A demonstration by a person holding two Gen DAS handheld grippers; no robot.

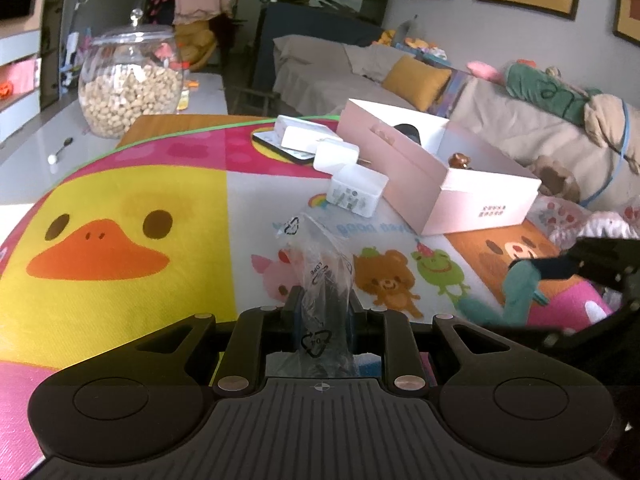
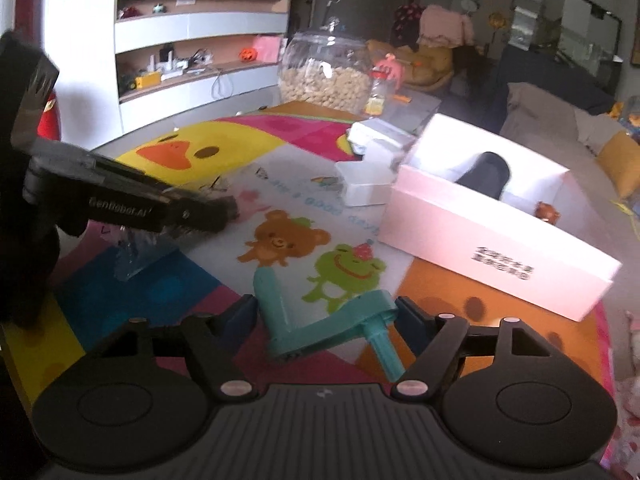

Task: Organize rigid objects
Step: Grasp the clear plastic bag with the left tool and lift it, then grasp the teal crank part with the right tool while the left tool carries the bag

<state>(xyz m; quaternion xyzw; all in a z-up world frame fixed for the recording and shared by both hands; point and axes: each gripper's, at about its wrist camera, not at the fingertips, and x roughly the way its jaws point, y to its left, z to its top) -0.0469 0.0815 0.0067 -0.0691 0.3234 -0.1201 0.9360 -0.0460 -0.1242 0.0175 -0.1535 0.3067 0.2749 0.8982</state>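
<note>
My left gripper [image 1: 322, 312] is clamped shut on a crinkled clear bag [image 1: 320, 280] with something dark inside; printed recycling marks show on the film. My right gripper [image 2: 326, 312] stands part open, its jaws on either side of a teal crank [image 2: 320, 328] that lies on the mat [image 2: 160, 280]; I cannot tell whether the pads touch it.

Left wrist view only: the bag seen close, the right gripper's tip and the teal crank at the far right edge, and a sofa with a mustard cushion and plush toys behind the box.

Right wrist view only: the left gripper from the side, with the bag hanging below its fingers, just above the mat; white wall shelves and a dark screen beyond.

Both views: a soft, glossy mat printed with a duck, bear and frog; a long, pale pink cardboard box [image 2: 492, 240], open-topped, holding a dark rounded thing and a small brown figure; boxy white plastic adapters [image 1: 358, 190] just beside its left side; a bulbous glass jar [image 1: 130, 84] of pale nuts, lidded.
</note>
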